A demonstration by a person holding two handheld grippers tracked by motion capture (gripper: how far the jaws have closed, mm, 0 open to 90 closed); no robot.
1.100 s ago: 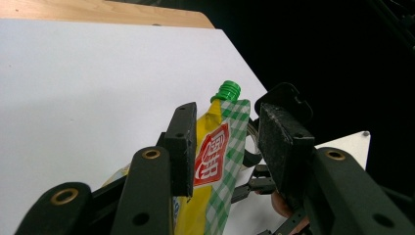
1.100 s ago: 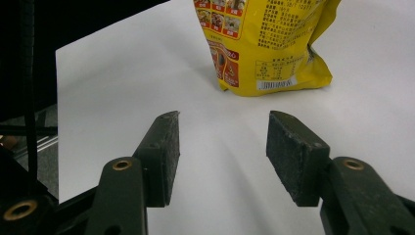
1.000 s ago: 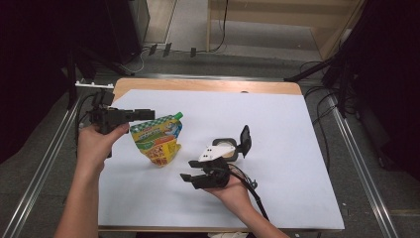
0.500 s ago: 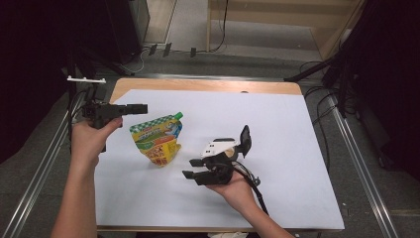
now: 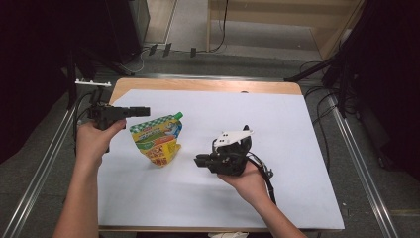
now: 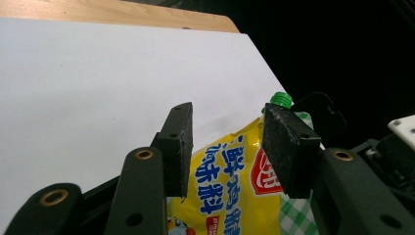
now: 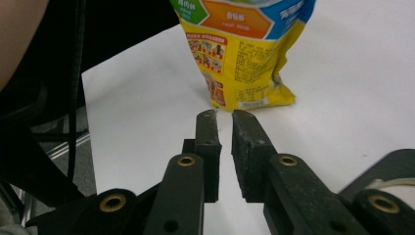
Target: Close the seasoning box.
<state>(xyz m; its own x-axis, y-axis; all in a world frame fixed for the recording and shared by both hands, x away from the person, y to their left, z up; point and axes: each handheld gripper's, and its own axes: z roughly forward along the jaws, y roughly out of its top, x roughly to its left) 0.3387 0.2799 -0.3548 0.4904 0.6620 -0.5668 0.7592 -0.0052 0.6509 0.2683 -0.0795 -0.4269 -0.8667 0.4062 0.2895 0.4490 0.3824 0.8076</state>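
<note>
Nearest the person, the right hand (image 5: 247,181) holds the right gripper (image 5: 200,160) above the white sheet (image 5: 277,129) that covers the bench (image 5: 198,85), with its jaws pointing toward the pouch (image 5: 157,139). Its jaws have just been closing and now stand almost together, only a thin slit showing between the pads (image 7: 208,142) in the right gripper view, and nothing is held between them. In that view the foot of the pouch (image 7: 244,58) stands on the sheet just beyond the fingertips, apart from them. The pouch is a yellow stand-up pack with printed pictures, a green check patch and a green cap (image 5: 178,116) at its upper corner; it stands left of the middle of the sheet, leaning a little. Farther over, the left hand (image 5: 94,141) holds the left gripper (image 5: 143,111) level near the left edge of the bench, its tips just beside the top of the pouch. In the left gripper view the jaws stand about half open and have been widening slightly; the top of the pouch (image 6: 230,181) shows in the gap between the pads (image 6: 178,142), which do not press on it. Beyond the bench lie a grey floor (image 5: 198,29) and loose cables (image 5: 218,29).
</note>
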